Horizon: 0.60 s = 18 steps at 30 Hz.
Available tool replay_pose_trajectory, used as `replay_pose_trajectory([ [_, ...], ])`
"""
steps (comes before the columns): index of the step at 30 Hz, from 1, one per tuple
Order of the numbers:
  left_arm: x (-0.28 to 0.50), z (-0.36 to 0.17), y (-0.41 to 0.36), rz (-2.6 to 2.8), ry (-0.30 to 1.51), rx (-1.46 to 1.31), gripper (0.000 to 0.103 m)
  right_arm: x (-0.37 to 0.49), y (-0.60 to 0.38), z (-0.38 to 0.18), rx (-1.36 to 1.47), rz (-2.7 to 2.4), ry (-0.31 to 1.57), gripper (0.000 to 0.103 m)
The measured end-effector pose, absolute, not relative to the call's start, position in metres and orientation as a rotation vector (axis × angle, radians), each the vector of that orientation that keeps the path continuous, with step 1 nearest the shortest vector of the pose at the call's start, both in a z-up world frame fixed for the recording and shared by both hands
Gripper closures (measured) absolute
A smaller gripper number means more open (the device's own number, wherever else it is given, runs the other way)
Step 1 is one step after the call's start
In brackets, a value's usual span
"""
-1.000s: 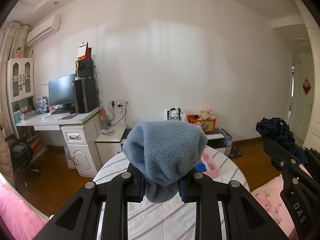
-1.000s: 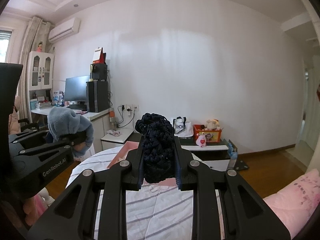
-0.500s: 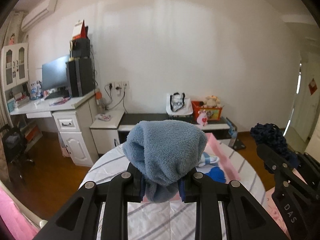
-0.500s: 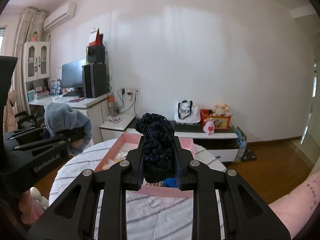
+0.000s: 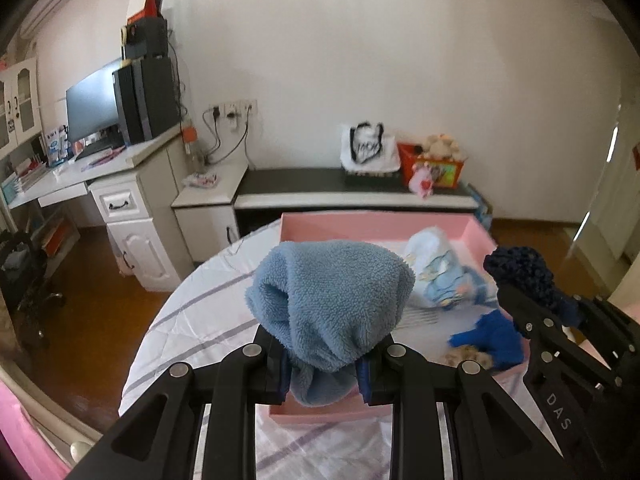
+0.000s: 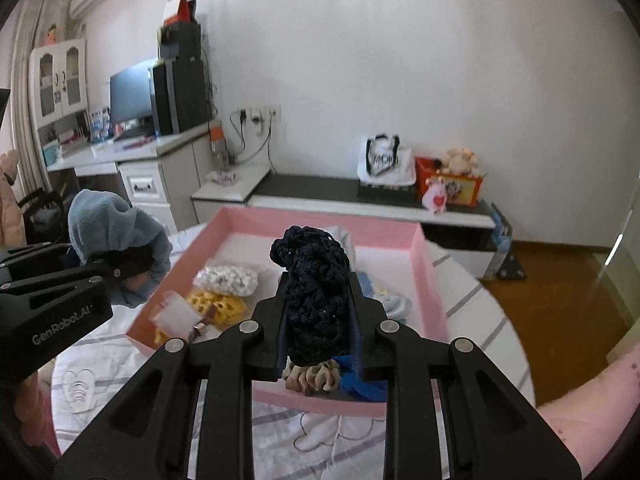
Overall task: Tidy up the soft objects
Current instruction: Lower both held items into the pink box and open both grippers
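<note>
Left tool clamps a fluffy light-blue fleece cloth, over the shallow pink rectangular tray on the striped white tabletop. Right tool at 3 o'clock clamps a dark navy crocheted piece above the tray's near edge.

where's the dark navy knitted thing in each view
Left wrist view: the navy knit piece sits at the right edge, clamped in the right gripper.
Right wrist view: centre, between that gripper's fingers, above the pink tray.
Shared landmark: the white tote bag on the low cabinet.
</note>
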<state>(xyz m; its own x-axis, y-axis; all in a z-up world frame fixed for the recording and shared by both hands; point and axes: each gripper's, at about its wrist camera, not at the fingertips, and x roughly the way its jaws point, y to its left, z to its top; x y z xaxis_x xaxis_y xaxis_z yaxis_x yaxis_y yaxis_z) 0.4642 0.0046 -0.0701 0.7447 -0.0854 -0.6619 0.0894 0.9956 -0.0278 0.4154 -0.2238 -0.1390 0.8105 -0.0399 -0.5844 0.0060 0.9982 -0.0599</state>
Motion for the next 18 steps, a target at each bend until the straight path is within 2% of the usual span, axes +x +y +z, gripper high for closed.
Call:
replay_pose_trajectory([
  [8, 0.556, -0.087, -0.009, -0.126, 0.816, 0.021, 0.079, 0.448, -0.229, -0.173, -0.054, -0.021, 0.74, 0.08],
  [18, 0.598, -0.098, -0.011, -0.125, 0.82, 0.032, 0.073, 0.454, -0.228, -0.181, -0.054, -0.021, 0.777, 0.078],
])
